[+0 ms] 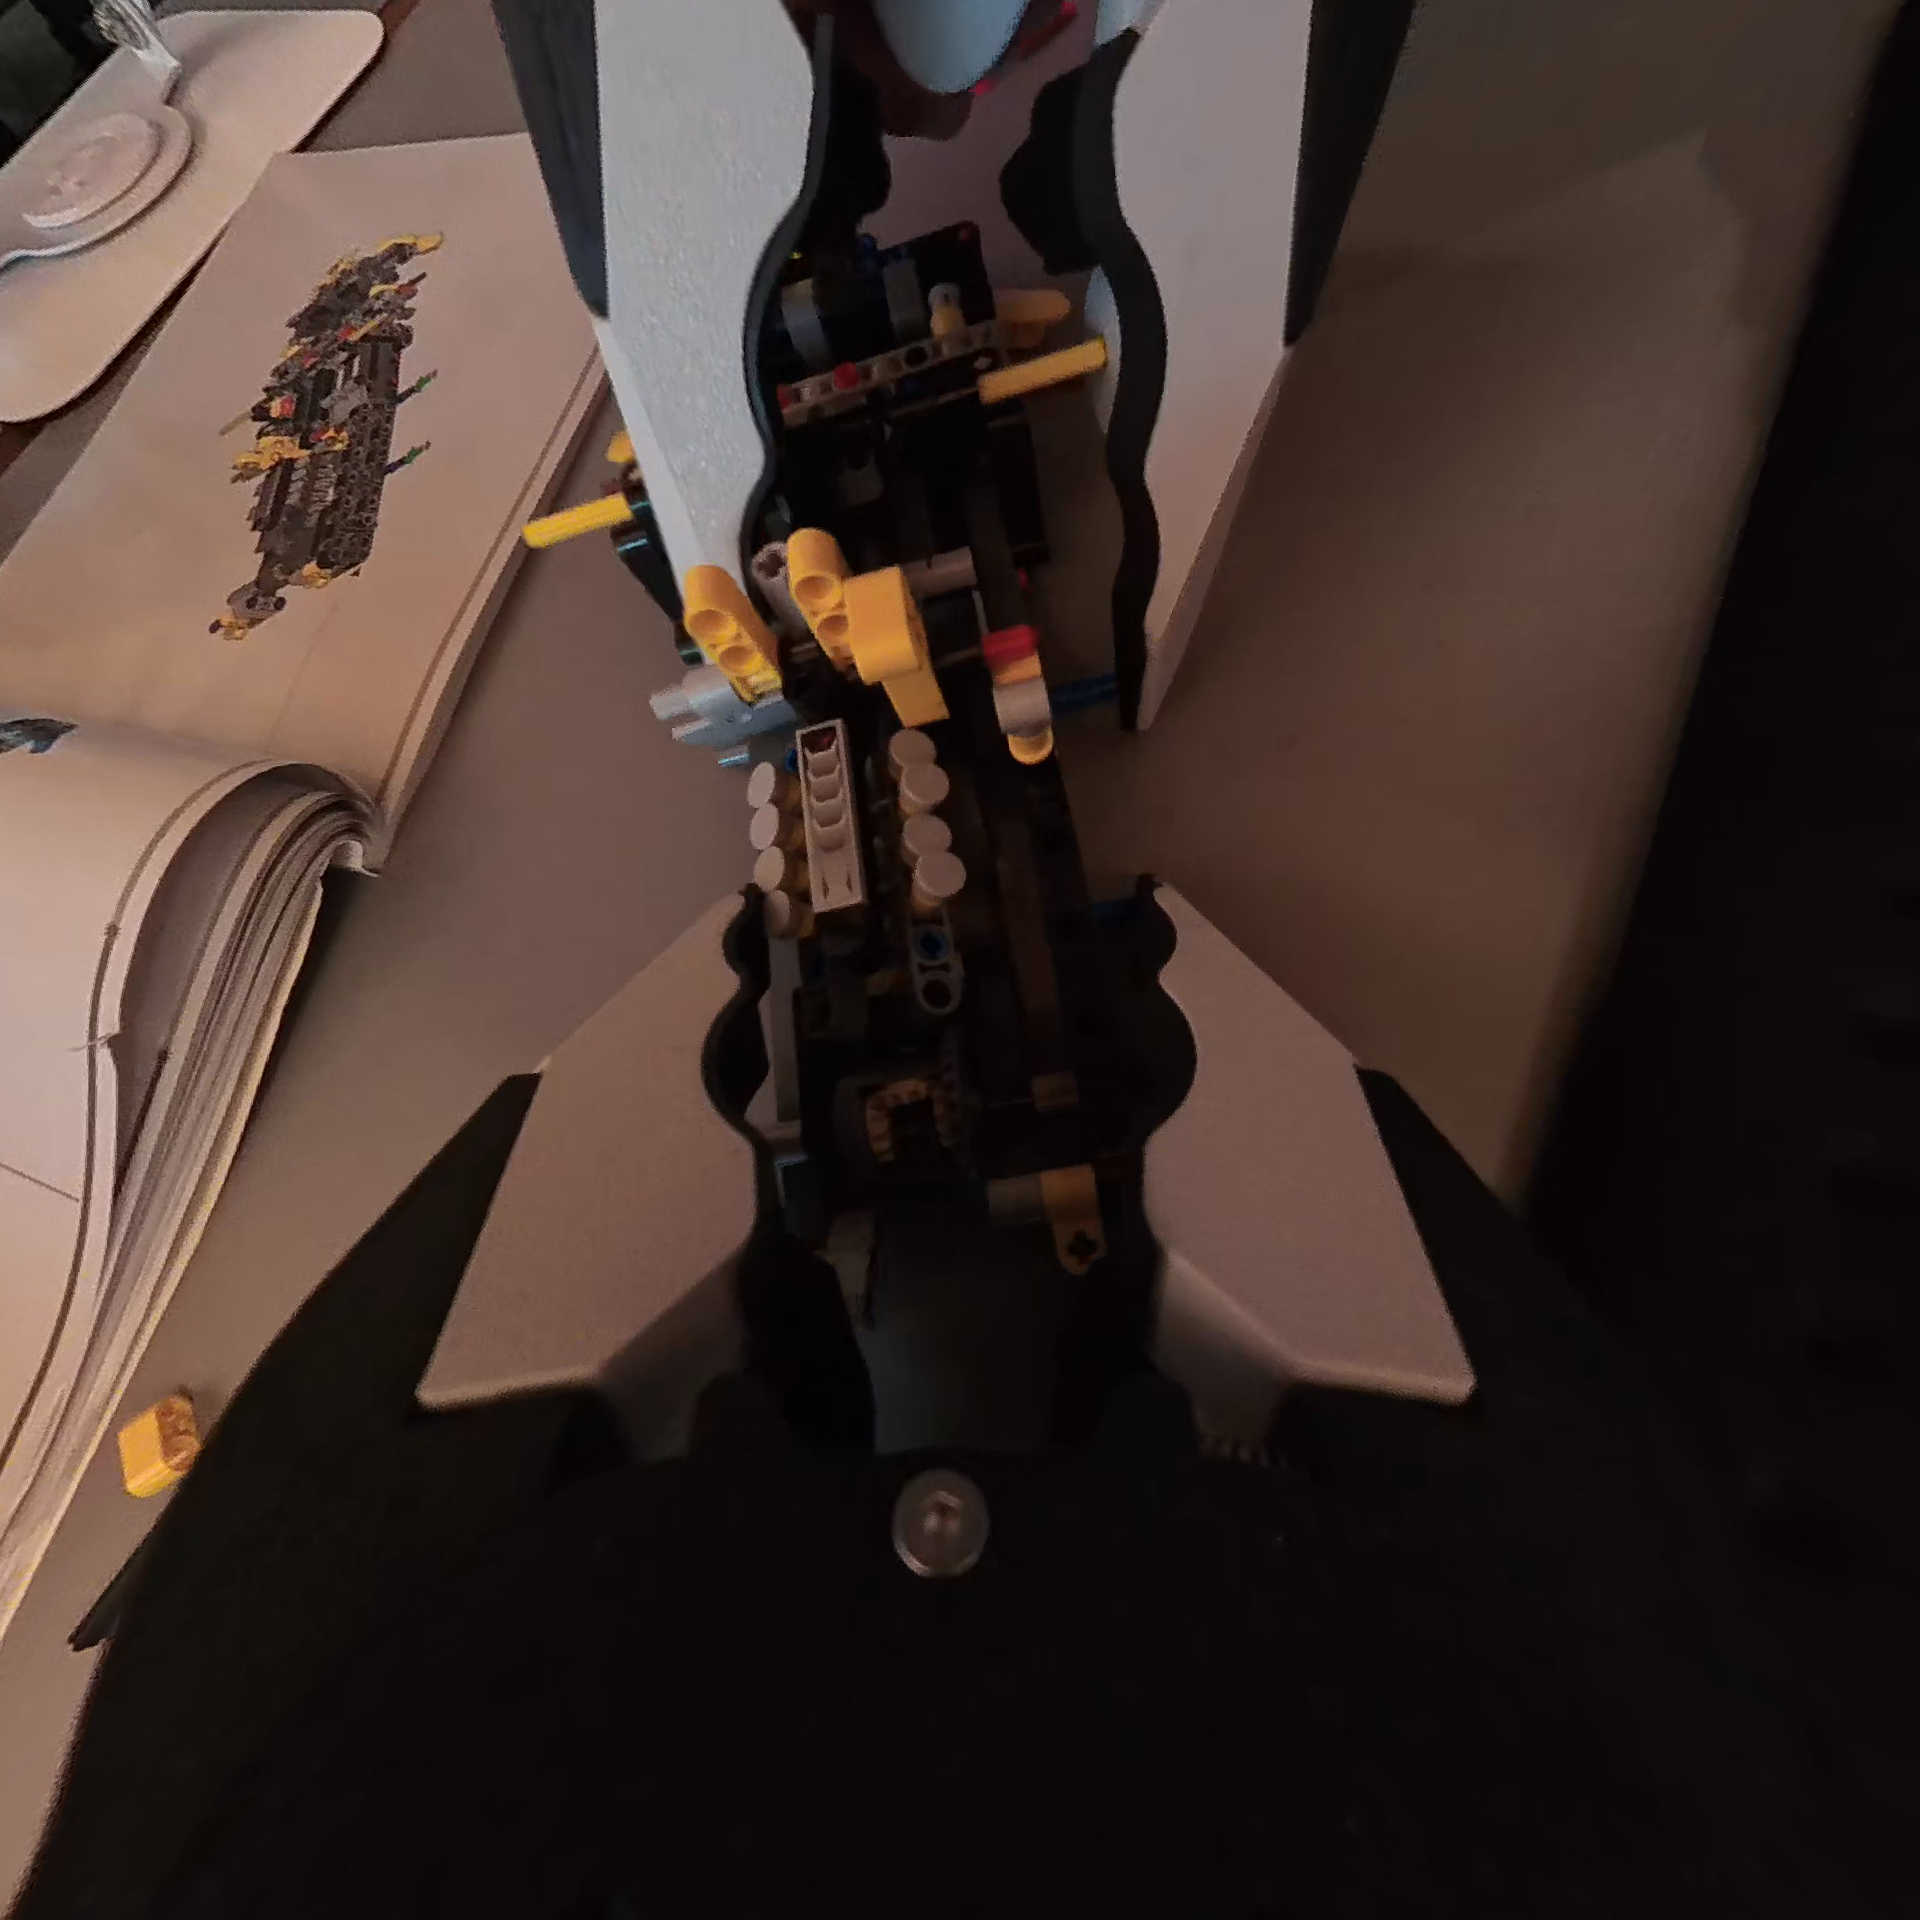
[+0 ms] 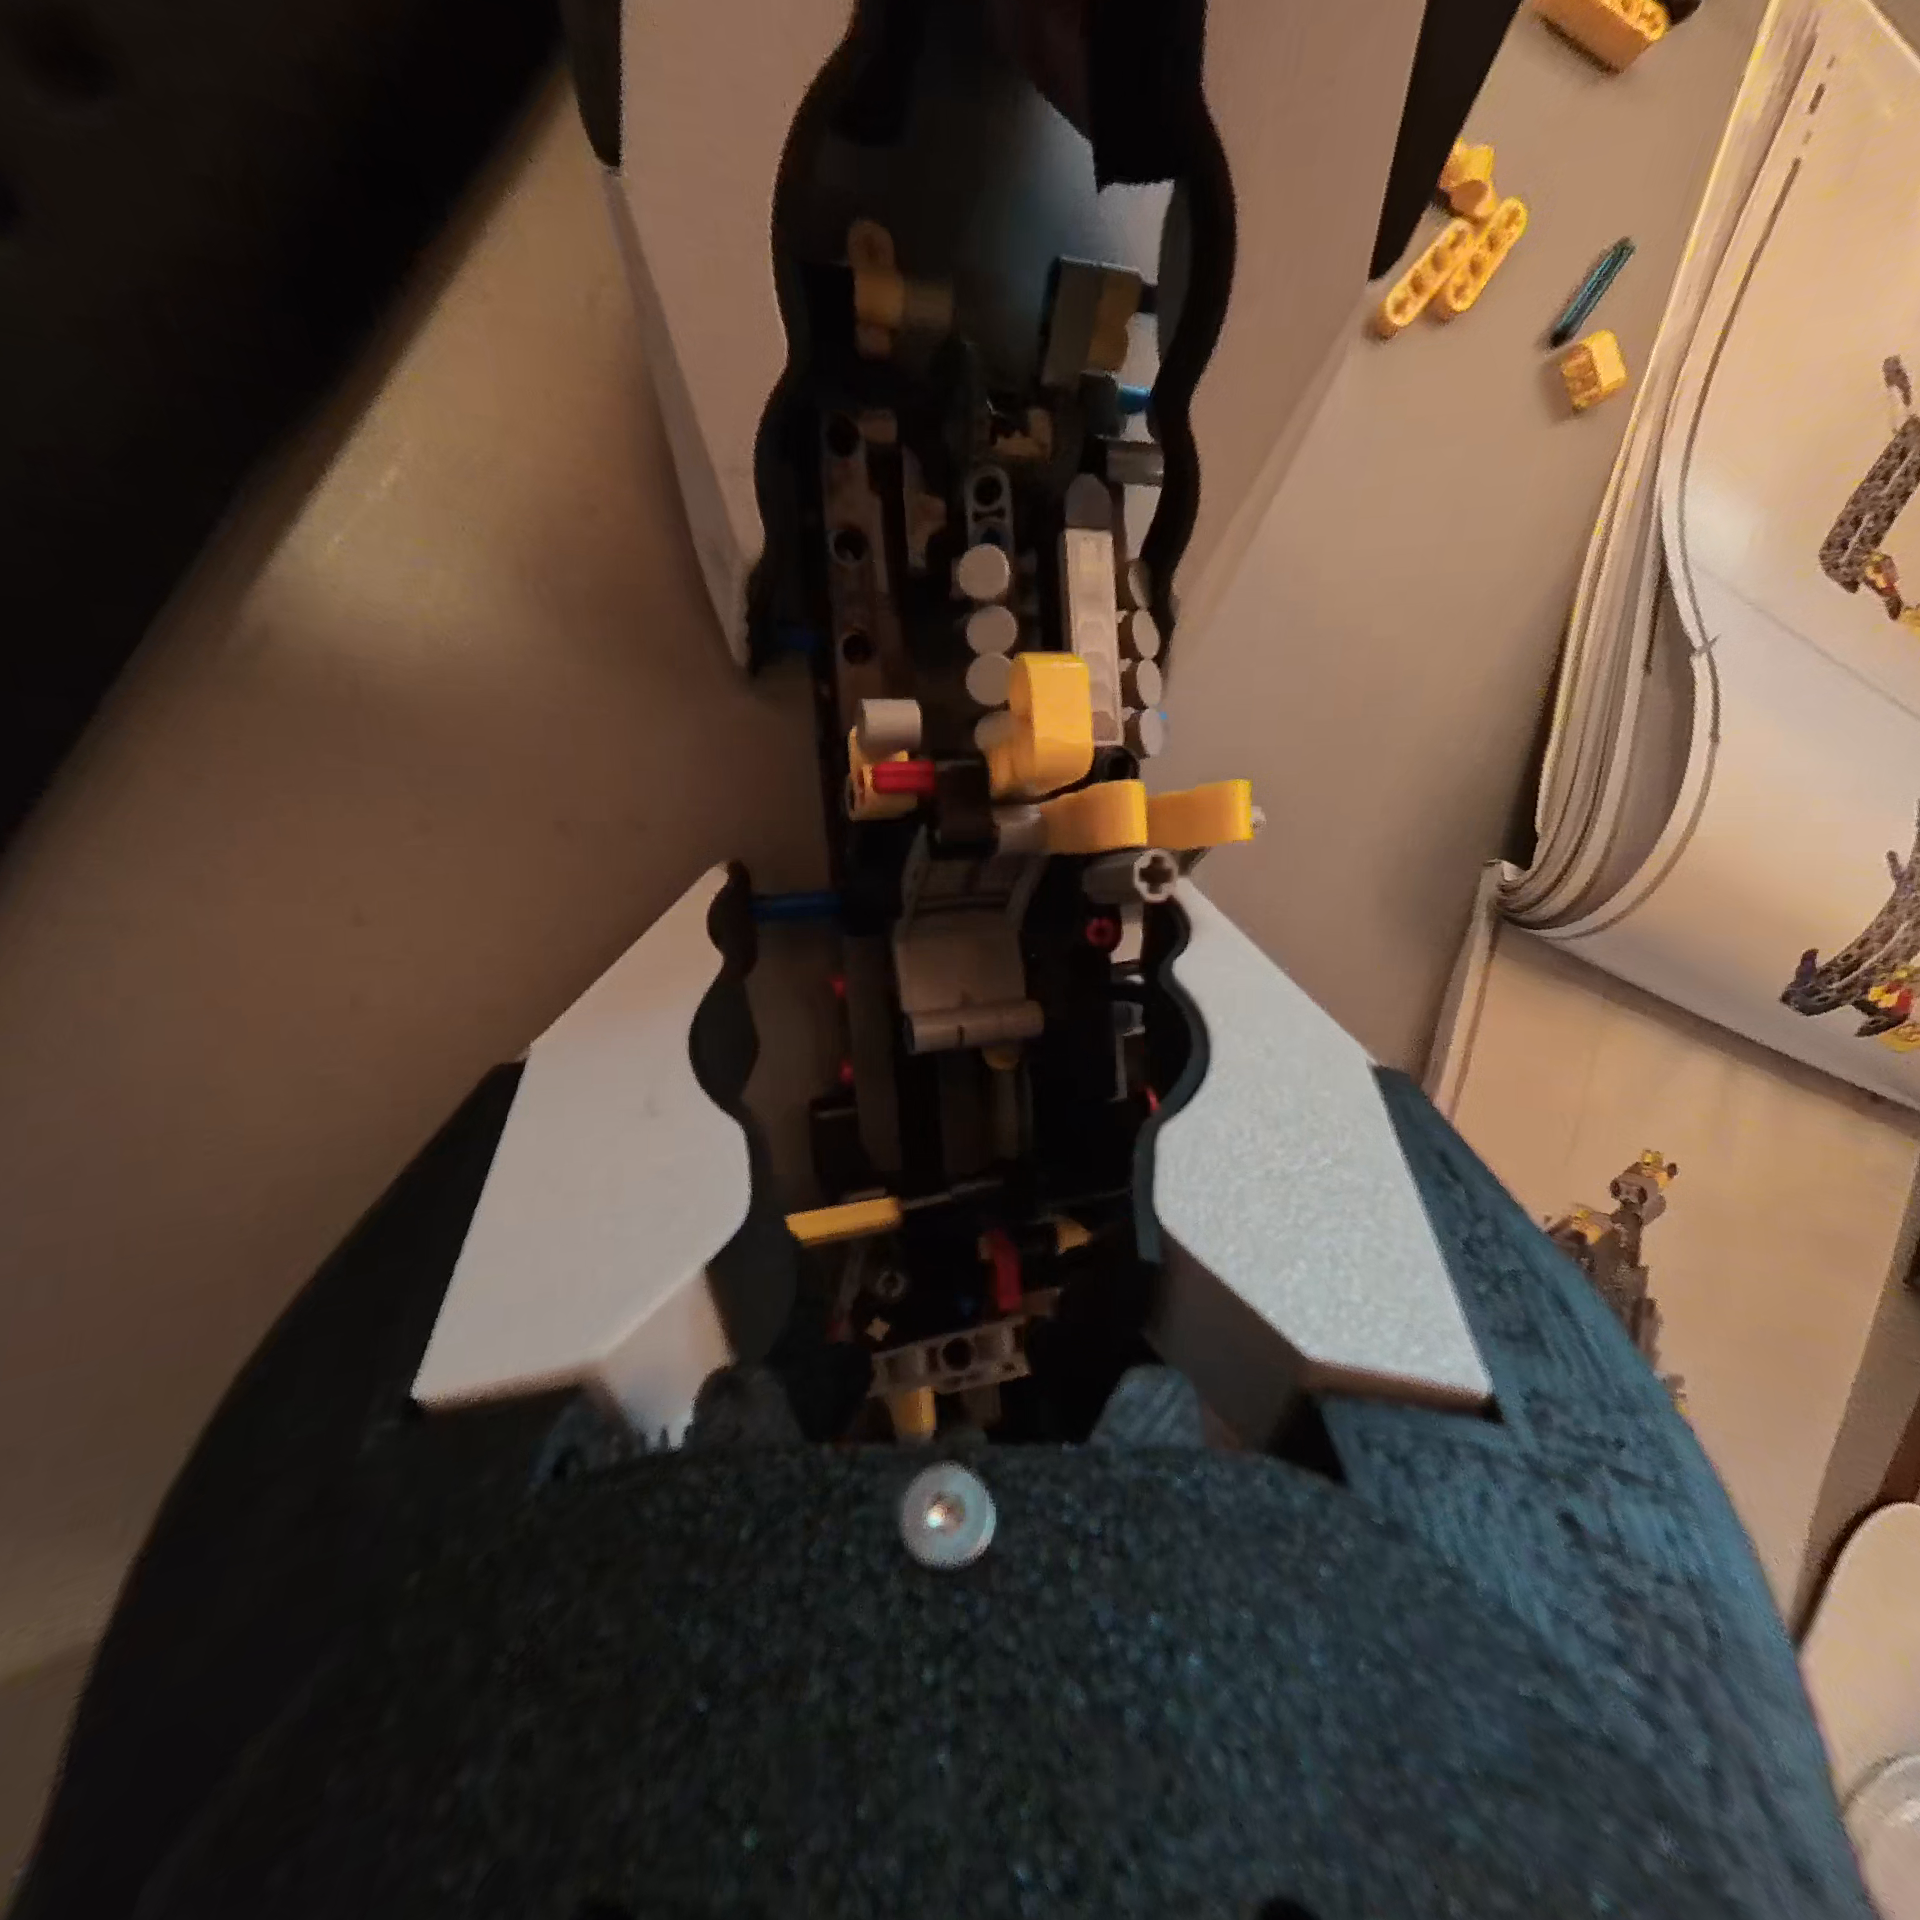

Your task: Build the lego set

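A long black Lego Technic assembly (image 1: 914,790) with yellow, grey and red parts runs between both grippers. In the left wrist view, my left gripper (image 1: 945,935) is closed around its near end, one finger on each side. My right gripper (image 1: 951,686) comes in from the top and clamps the far end. In the right wrist view, the same assembly (image 2: 977,790) lies between my right gripper (image 2: 951,904) at the near end and the left gripper (image 2: 956,634) at the far end. The ends of the assembly are hidden inside the gripper bodies.
An open instruction book (image 1: 260,468) lies left of the assembly and also shows in the right wrist view (image 2: 1766,623). A loose yellow brick (image 1: 156,1444) sits by it. Yellow beams (image 2: 1455,260), a yellow brick (image 2: 1590,369), a dark pin (image 2: 1590,291) and another sub-assembly (image 2: 1621,1226) lie on the beige table (image 2: 416,727). Less than 4 cm separates the two grippers' tips.
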Available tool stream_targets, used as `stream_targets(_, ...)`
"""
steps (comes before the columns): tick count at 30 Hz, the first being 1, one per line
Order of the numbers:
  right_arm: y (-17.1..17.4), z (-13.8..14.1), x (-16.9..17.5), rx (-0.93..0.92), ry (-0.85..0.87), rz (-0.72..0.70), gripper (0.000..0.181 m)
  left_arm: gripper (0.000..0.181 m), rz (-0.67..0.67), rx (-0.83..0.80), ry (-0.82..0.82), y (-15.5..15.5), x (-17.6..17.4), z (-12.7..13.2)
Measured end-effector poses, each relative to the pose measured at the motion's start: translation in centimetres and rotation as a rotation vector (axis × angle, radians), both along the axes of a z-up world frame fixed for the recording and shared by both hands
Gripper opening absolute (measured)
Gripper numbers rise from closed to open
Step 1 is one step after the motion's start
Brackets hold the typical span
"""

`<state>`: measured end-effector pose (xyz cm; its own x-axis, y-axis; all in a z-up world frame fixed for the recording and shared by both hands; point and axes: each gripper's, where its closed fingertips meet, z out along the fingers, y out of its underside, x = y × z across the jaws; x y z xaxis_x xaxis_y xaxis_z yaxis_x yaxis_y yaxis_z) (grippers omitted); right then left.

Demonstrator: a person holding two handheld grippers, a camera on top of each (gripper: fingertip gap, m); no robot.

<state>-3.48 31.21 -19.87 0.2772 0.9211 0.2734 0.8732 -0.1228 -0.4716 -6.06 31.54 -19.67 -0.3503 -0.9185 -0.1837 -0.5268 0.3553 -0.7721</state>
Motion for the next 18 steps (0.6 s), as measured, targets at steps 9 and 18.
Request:
stream_targets(9,-0.04,-0.05,0.09,0.005,0.005,0.018,0.069,0.071,0.005,0.011,-0.004,-0.01,0.13,-0.01)
stream_targets(18,0.71,0.43,0.48,0.05,-0.019,-0.08,0.075,0.073,0.016,0.025,-0.008,0.21,0.23,-0.04)
